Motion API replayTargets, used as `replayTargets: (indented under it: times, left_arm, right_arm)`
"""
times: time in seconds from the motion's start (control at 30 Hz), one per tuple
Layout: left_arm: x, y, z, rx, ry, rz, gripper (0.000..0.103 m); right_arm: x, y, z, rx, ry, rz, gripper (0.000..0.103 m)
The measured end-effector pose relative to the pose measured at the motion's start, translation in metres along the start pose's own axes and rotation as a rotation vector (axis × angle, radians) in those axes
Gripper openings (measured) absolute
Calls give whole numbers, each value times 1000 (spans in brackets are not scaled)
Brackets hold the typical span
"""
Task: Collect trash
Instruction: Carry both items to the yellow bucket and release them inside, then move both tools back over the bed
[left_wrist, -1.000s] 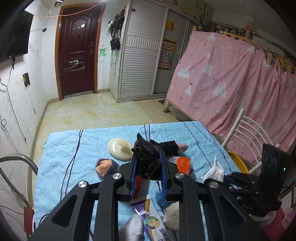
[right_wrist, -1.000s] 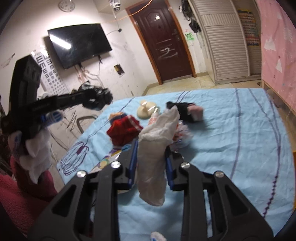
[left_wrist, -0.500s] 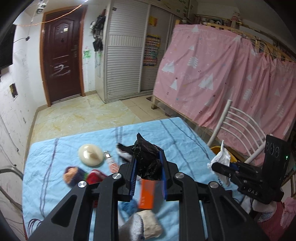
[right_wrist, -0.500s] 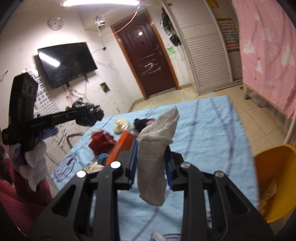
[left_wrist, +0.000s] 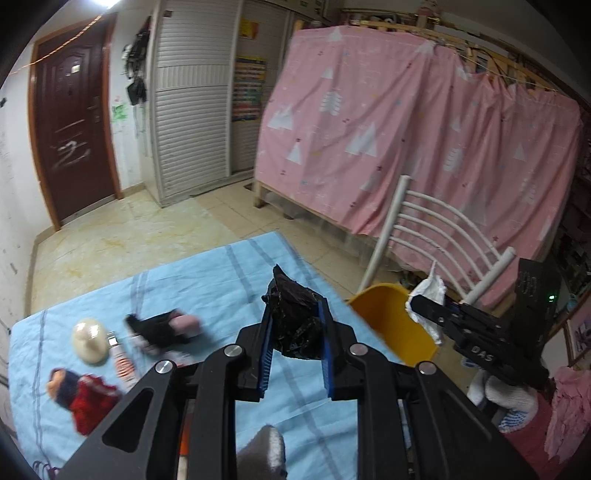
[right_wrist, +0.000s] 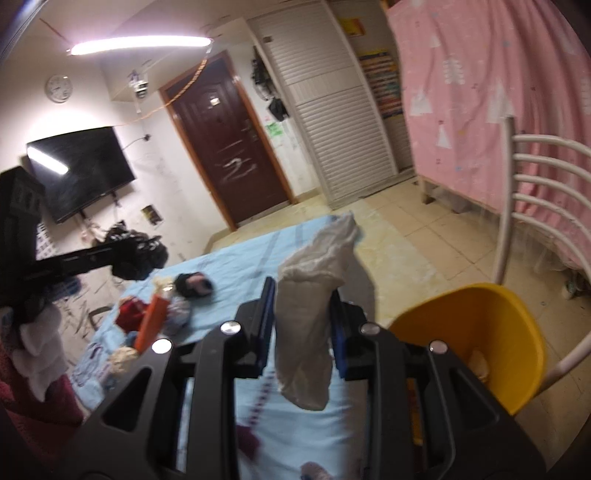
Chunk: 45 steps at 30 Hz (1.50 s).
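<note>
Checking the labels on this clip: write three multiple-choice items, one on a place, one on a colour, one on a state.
1. Where is the yellow bin?
A. on the blue cloth
B. on the floor past the cloth's edge, by the white chair
C. by the door

2. What colour is the crumpled bag in the left gripper?
A. black
B. orange
C. white

3. What state is the right gripper in?
A. open, nothing in it
B. shut on the white tissue
C. shut on a sock

Answers: B, the bin stands off the cloth; A, the bag is black; B, tissue is pinched between the jaws.
</note>
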<state>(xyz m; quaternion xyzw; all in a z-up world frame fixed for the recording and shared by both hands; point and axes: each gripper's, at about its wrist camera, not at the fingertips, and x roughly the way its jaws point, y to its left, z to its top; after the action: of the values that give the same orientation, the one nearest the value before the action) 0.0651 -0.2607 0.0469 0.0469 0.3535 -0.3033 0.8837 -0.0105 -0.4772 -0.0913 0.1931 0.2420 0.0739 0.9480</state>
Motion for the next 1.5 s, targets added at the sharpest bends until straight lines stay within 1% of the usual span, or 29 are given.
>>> replayTargets:
  times: [0.13,0.23,0.33,0.47,0.57,0.6,0.67,0.7,0.73,0.77,0.8,0.83,1.13,1.27,1.33,1.5]
  left_arm:
    - [21,-31,10,18,26,-56,12]
    - [41,-56,15,32,53,-87,12]
    - [63,-80,17,61,74,-119,12]
    - [88,-107,22,85,101,-136,12]
    - [105,-124,26,101,120,-135,12]
    - [111,-130,27,110,124,-127,13]
    - [122,-137,30,117,124,-126,19]
    - [126,-139,31,117,131,-129,29]
    - [130,-140,33,116,138,-127,45]
    - [134,-142,34,112,143,-123,53]
    - [137,-143,34,110,142,-118,62]
    - [137,-144,34,111,142,-113,63]
    - [130,-141,33,101,145,-102,67]
    - [122,-138,31,99,142,-90,67]
    - [115,-131,30,94,139,-86,68]
    - [93,-109,28,68,123,-62,69]
  right_arm:
    - [-6,-28,3,20,-28,-129,26]
    - [-7,-47,2,60,-28,-142,26]
    - [-6,-63,0,87,-25,-181,26]
    - [-9,-78,-2,102,-30,-207,26]
    - [-8,-87,-3,123,-27,-214,26]
    - [-8,-90,-4,133,-26,-211,26]
    - [-5,-96,-7,145,-21,-221,28]
    - [-4,-99,-9,150,-15,-223,29]
    - [-3,-101,-11,156,-12,-224,33]
    - [-1,-103,-13,166,-8,-225,35]
    - [0,-105,-14,174,-6,-229,39]
    - [0,-108,-15,182,-4,-234,42]
    - [4,-109,-15,183,3,-233,49]
    - [5,-101,-15,160,7,-226,50]
    - [3,-94,-14,145,2,-220,55]
    - [-1,-67,-9,103,-19,-168,61]
